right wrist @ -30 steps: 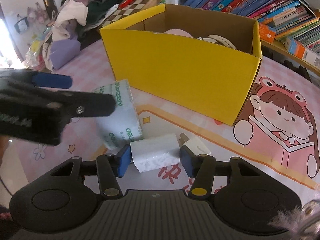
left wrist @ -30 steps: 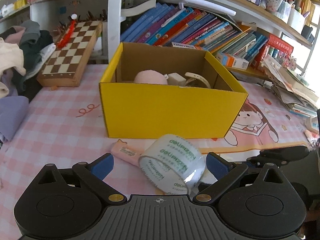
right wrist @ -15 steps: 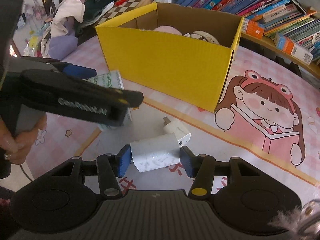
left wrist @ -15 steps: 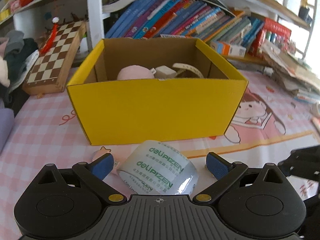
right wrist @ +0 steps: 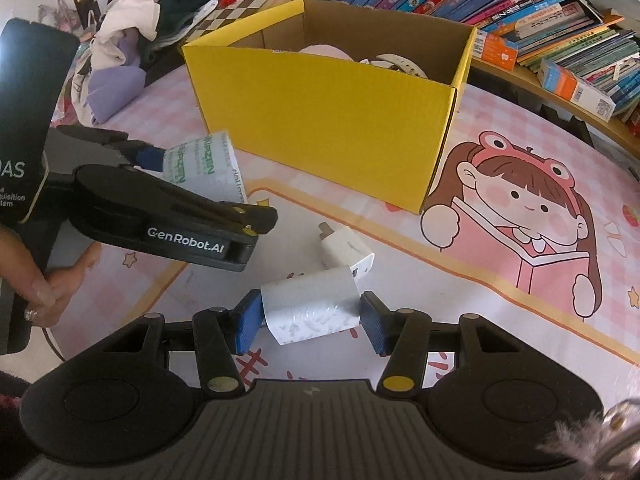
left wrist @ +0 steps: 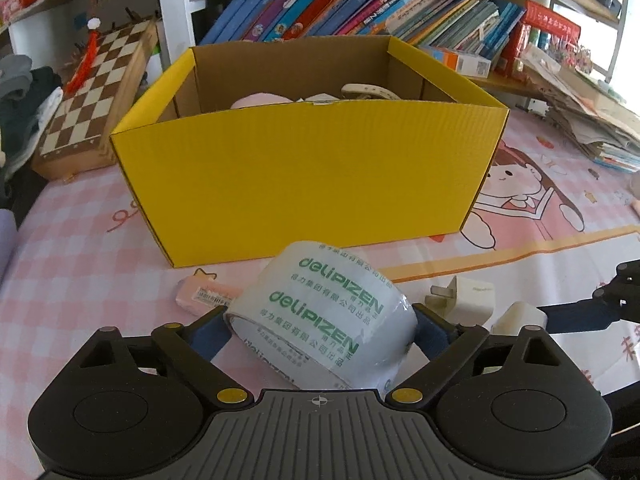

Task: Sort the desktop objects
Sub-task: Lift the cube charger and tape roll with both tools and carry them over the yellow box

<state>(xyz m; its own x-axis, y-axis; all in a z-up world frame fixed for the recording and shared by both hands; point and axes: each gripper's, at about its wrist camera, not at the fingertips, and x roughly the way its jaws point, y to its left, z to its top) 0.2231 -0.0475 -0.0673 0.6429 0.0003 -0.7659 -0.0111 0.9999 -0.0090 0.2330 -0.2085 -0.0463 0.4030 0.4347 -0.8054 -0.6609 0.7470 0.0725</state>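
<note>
The left claw (left wrist: 320, 330) is closed on the tape roll (left wrist: 324, 312), its pads pressing the roll's two flat ends, so the roll's axis runs left to right across the frame. The yellow box (left wrist: 304, 176) stands straight ahead, filling the middle of the left view, already holding a few items. The right claw (right wrist: 310, 322) has a white block (right wrist: 310, 310) between its pads, left pad touching, right pad just beside. In the right view the box (right wrist: 320, 120) sits up and slightly left. A white plug (right wrist: 346, 250) lies on the worktop (right wrist: 480, 300) just beyond.
</note>
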